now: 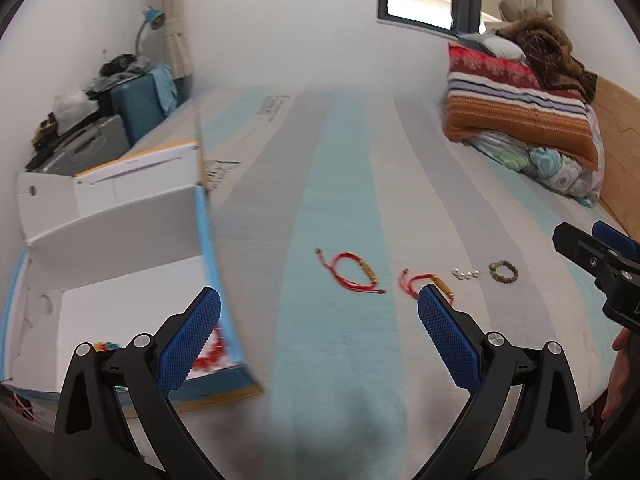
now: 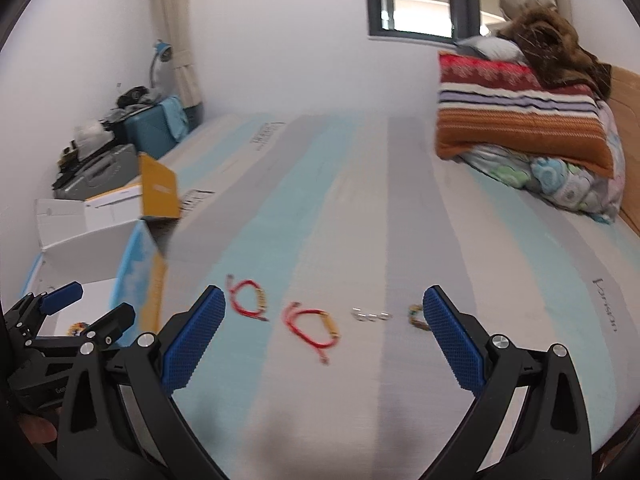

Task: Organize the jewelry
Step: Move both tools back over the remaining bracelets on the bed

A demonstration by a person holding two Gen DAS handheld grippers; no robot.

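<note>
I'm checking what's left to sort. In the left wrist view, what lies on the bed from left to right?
Open box → red cord bracelet → second red cord bracelet → small pearls → brown bead bracelet.

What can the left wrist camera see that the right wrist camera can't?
Only the left wrist view shows red beads on the floor of the open box. Only the right wrist view shows the box's upright yellow flap. Both show two red bracelets, small pearls, a brown bead bracelet, the striped bed, and each other's open, empty tool: left, right.
</note>
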